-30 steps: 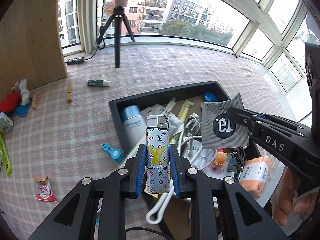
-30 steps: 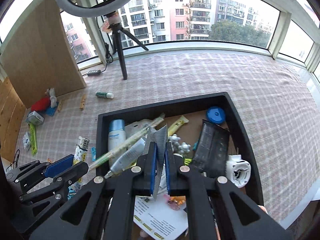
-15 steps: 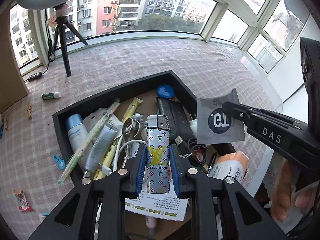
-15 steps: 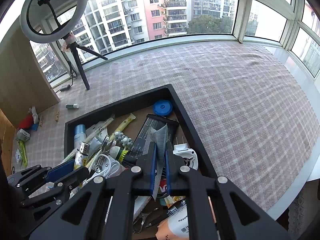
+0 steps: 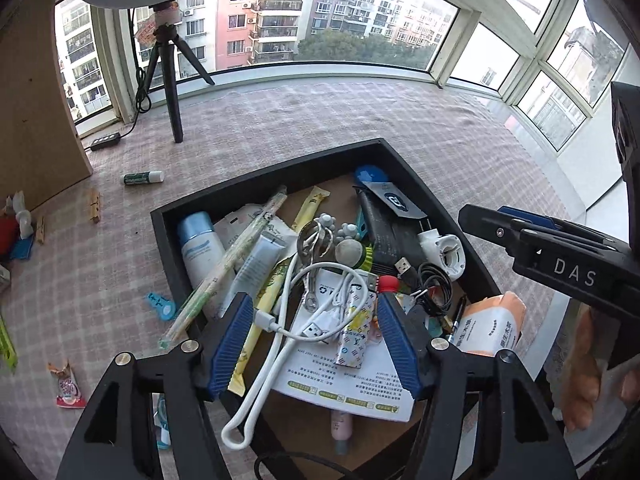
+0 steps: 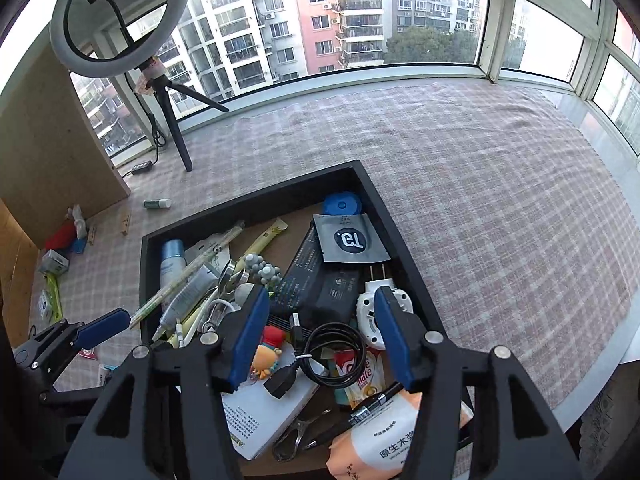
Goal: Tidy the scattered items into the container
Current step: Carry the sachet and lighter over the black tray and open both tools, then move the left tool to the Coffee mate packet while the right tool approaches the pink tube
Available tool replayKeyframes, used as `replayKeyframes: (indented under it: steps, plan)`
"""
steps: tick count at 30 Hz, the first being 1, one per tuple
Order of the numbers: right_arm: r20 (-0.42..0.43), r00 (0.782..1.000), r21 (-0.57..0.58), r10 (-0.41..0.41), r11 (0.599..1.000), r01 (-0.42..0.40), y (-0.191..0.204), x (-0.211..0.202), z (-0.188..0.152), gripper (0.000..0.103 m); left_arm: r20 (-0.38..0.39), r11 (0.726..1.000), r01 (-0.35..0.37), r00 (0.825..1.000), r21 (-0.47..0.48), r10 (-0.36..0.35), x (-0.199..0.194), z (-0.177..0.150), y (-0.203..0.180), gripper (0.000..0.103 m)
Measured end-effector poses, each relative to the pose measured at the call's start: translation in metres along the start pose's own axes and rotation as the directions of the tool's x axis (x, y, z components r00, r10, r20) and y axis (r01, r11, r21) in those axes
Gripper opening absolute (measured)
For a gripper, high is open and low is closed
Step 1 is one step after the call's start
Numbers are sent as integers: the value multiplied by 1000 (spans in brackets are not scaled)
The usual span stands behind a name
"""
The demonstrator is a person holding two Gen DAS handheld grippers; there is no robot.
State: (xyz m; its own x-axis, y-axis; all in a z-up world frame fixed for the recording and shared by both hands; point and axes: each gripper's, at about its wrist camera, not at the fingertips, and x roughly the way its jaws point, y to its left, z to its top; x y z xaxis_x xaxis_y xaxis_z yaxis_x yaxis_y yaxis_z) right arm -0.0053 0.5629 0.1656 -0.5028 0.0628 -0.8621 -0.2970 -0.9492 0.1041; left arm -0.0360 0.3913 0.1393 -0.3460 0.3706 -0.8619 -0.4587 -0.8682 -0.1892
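A black tray full of small items sits on the checked cloth. My left gripper is open and empty above the tray's near side. The patterned lighter lies in the tray just below it, on a white leaflet. My right gripper is open and empty above the tray's near right part. The grey sachet lies flat in the tray's far right corner on a black pack.
Loose on the cloth left of the tray: a green tube, wooden pegs, a blue tag, a snack packet, red and blue items. A ring-light tripod stands at the back. The table edge runs along the right.
Both grippers opened. The lighter dropped from the left gripper into the tray, and the grey sachet dropped from the right gripper into the tray's far right corner.
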Motion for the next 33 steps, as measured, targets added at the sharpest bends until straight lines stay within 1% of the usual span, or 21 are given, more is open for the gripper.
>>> replayKeyframes:
  steps: [3,7,12,15,16,19,24,25,28,30,33]
  plan:
    - [-3,1000,-29,15,999,-16,19,1,-6,54,2,999,-27,1000,-28,28,-7,-11,23,61]
    - [-8,999,-67,40,997,-40,48,-2,-17,55,10,993,-100,995,-59,101,-19,-32,65,61]
    - [-14,996,-120,87,989,-88,89,-6,-34,55,-3,976,-173,985,-128,174,-35,-63,128,61]
    - [-36,991,-149,128,980,-132,115,-7,-47,55,-13,963,-202,979,-178,203,-45,-80,166,58]
    - [-44,989,-155,141,977,-146,124,-7,-52,55,-18,958,-206,978,-197,207,-47,-85,177,55]
    - [-77,979,-165,186,967,-197,151,-4,-67,55,-24,944,-219,975,-247,220,-53,-100,208,52]
    - [-123,963,-177,239,950,-258,199,3,-95,54,-55,934,-229,973,-275,223,-49,-119,243,52]
    - [-139,958,-170,252,946,-274,207,6,-101,53,-61,934,-229,973,-276,221,-48,-123,248,52]
    - [-203,939,-142,279,940,-310,231,20,-117,46,-80,937,-226,974,-265,213,-42,-131,260,52]
    - [-237,932,-134,273,941,-310,245,30,-127,41,-88,941,-216,976,-259,200,-39,-133,267,51]
    - [-270,927,-121,260,946,-300,263,43,-138,39,-92,948,-203,978,-245,186,-34,-134,276,51]
